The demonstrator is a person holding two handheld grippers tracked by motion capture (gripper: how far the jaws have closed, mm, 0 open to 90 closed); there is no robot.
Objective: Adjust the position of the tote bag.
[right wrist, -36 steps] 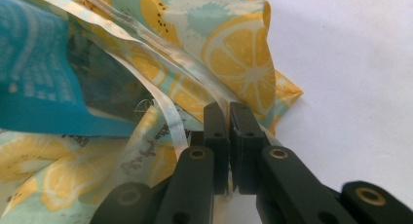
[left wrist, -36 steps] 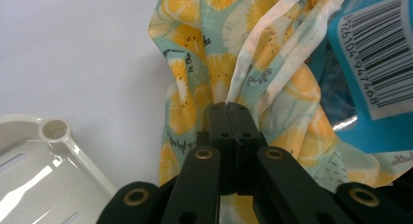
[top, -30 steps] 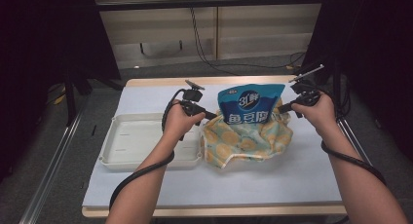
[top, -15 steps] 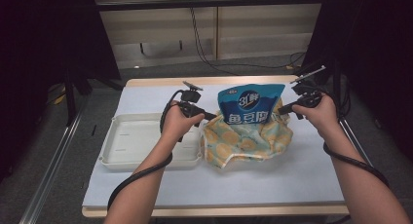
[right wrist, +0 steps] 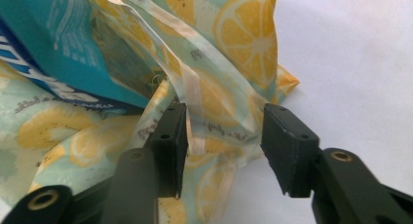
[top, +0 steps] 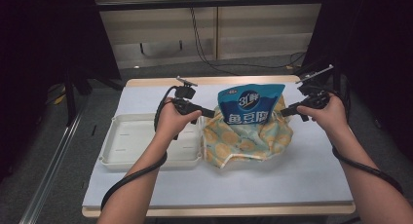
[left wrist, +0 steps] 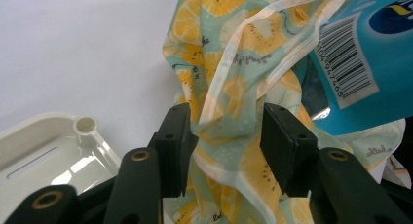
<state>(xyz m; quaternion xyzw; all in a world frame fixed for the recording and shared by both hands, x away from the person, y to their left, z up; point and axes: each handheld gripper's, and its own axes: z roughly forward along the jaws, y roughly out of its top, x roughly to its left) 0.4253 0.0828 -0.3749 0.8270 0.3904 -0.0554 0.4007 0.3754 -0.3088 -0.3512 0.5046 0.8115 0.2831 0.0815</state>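
A lemon-print cloth bag point(top: 248, 142) lies mid-table with a blue snack packet point(top: 249, 104) standing in its mouth. My left gripper point(top: 210, 113) is at the bag's left rim. In the left gripper view it point(left wrist: 224, 146) stands open, with bunched bag cloth point(left wrist: 229, 87) and a pale strap lying loose in the gap, and the packet's barcode side point(left wrist: 370, 48) beyond. My right gripper point(top: 285, 110) is at the bag's right rim. In its own view it point(right wrist: 224, 146) is open too, with bag cloth point(right wrist: 243, 34) between the jaws and the strap against the left jaw.
A white plastic tray point(top: 131, 141) lies just left of the bag, its corner point(left wrist: 44, 146) near my left gripper. A white cloth covers the table point(top: 292, 180). Black cables trail from both grippers along the forearms. Dark frames and curtains stand around the table.
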